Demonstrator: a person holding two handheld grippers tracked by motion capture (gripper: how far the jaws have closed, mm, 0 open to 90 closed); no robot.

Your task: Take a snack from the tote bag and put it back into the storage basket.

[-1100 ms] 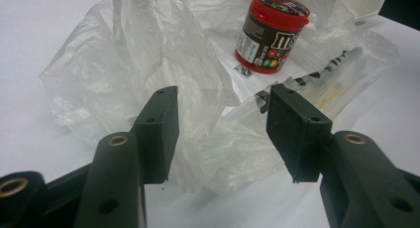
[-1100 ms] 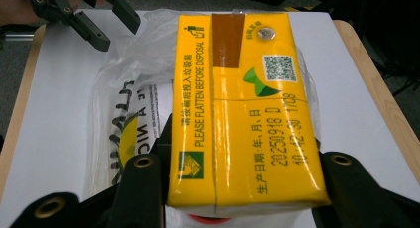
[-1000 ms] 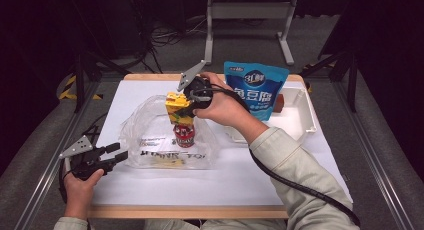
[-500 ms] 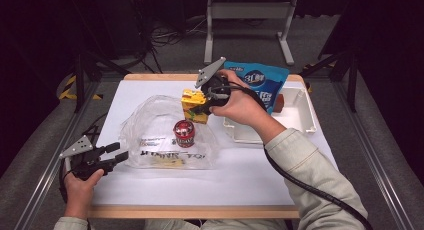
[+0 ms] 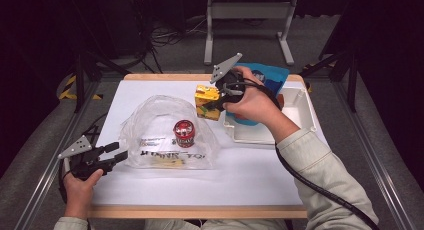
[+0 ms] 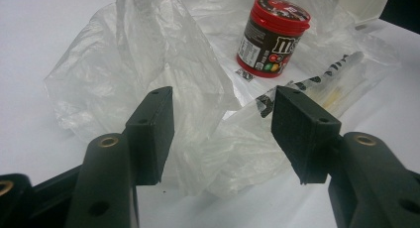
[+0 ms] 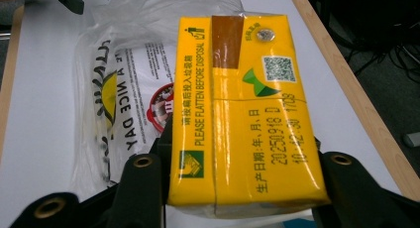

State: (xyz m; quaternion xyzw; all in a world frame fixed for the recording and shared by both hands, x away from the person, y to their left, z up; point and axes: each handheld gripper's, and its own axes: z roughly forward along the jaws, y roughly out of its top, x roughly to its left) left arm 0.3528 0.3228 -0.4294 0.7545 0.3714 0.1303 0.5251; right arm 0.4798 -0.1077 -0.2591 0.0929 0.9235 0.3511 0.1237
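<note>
Our right gripper (image 5: 212,104) grasps a yellow drink carton (image 7: 245,114) between its jaws, lifted above the table (image 5: 260,175), just beyond the clear plastic bag (image 5: 160,125). The carton is glossy, boxy, printed with a date. It could slip or crumple if we squeeze unevenly. Our left gripper (image 6: 223,124) is released, jaws spread before the bag's edge, with a red-lidded candy jar (image 6: 272,37) farther ahead.

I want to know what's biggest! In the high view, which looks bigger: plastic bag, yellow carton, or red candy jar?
1. Plastic bag
2. Yellow carton
3. Red candy jar, close to the carton, which is held higher, so unsure.
</note>
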